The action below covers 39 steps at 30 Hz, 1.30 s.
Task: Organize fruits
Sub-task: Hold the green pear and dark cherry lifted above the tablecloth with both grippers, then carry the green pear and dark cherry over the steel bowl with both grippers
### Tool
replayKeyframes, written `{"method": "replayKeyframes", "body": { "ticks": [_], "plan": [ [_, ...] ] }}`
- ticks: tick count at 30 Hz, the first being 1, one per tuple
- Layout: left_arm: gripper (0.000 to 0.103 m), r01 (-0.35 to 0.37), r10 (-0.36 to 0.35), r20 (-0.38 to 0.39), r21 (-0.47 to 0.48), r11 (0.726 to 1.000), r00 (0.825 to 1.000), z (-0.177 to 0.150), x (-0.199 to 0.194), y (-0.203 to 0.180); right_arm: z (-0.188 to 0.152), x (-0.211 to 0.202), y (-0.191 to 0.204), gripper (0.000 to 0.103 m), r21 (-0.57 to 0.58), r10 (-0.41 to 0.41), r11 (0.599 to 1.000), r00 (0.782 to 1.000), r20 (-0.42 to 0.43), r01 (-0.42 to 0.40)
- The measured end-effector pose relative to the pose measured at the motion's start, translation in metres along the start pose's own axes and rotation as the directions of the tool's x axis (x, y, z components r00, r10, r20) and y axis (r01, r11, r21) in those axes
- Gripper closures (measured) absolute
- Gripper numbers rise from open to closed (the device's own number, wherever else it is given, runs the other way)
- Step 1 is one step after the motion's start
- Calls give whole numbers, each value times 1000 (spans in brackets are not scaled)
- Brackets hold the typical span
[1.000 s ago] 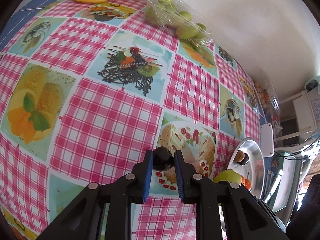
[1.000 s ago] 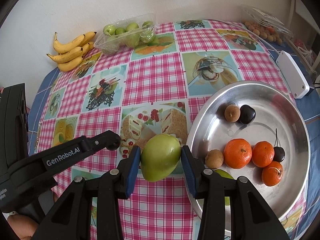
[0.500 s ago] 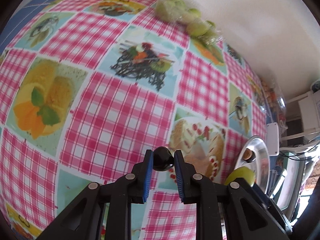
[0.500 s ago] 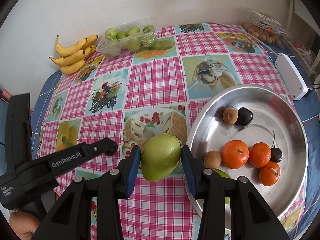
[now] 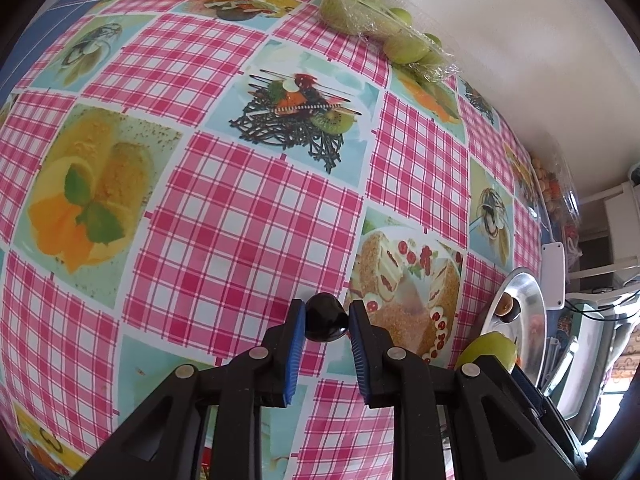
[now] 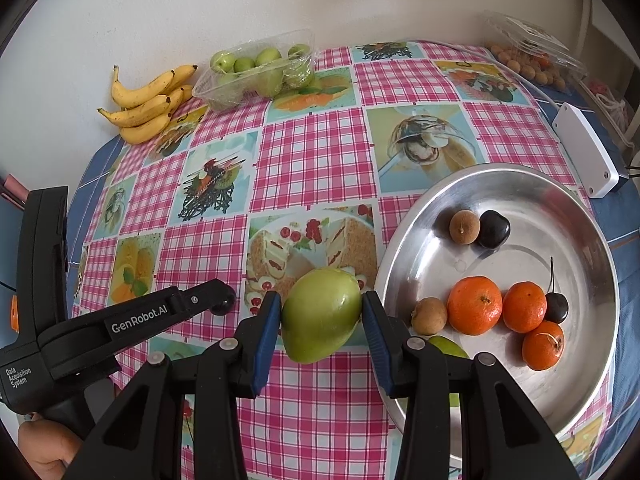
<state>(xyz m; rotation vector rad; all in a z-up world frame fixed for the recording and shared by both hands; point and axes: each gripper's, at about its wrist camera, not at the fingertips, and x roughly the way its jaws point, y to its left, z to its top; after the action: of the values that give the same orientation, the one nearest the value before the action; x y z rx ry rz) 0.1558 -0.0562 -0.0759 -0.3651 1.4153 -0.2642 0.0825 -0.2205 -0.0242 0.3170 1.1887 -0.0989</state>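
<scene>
Fruit sorting is midway, judging by the filled pan and by both tongs being loaded.

Left wrist view: the left tongs (image 5: 326, 318) point steeply down at the checked desk (image 5: 248, 216). A dark cherry (image 5: 325, 317) sits between the blue pads (image 5: 298, 334). The jaws have just been opening a little; the left pad seems to touch the cherry, while a thin gap shows at the right pad, so I cannot tell whether the grip holds or the fruit is being let go. I cannot tell either whether the cherry rests on the cloth. At the right edge, the steel pan (image 5: 534, 300) and the green fruit (image 5: 486, 350) are in sight.

Right wrist view: the right tongs (image 6: 322, 318) are clamped on that green fruit (image 6: 322, 314), a mango by its shape, with both pads pressed to its sides. It hangs over the cloth just beside the rim of the steel pan (image 6: 520, 184), which holds tangerines (image 6: 474, 306), two cherries (image 6: 494, 228) and brown longan-like fruits (image 6: 464, 227). These tongs also tilt steeply down. The left tongs (image 6: 222, 300) reach in low from the left, gripped by a hand (image 6: 44, 446) at the bottom corner. Bananas (image 6: 148, 104) and a tub of green fruit (image 6: 256, 68) lie by the wall.

Next, the mango probably needs carrying over the rim and lowering onto bare metal, clear of the tangerines, before release.
</scene>
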Motion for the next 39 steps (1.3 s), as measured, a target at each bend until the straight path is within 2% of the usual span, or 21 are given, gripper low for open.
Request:
{"method": "replayKeyframes", "body": {
  "ticks": [6,8,19,21,39],
  "plan": [
    [66,3,-3,3,-15,1000,1000,0,-2,2,0,0,0,60,-1,-1,1000,1000,-2,1],
    [66,-5,5,5,-9,1000,1000,0,-3,2,0,0,-1,60,-1,0,1000,1000,0,0],
    [67,-5,5,-21,10,1000,1000,-4,6,-3,0,-1,-1,60,-1,1,1000,1000,1,-1],
    [72,-10,10,-19,15,1000,1000,-4,6,-3,0,0,-1,60,0,2,1000,1000,2,-2],
    [74,30,-32,41,30,999,999,1,-18,-14,2,-13,0,60,-9,10,1000,999,31,-10]
  ]
}}
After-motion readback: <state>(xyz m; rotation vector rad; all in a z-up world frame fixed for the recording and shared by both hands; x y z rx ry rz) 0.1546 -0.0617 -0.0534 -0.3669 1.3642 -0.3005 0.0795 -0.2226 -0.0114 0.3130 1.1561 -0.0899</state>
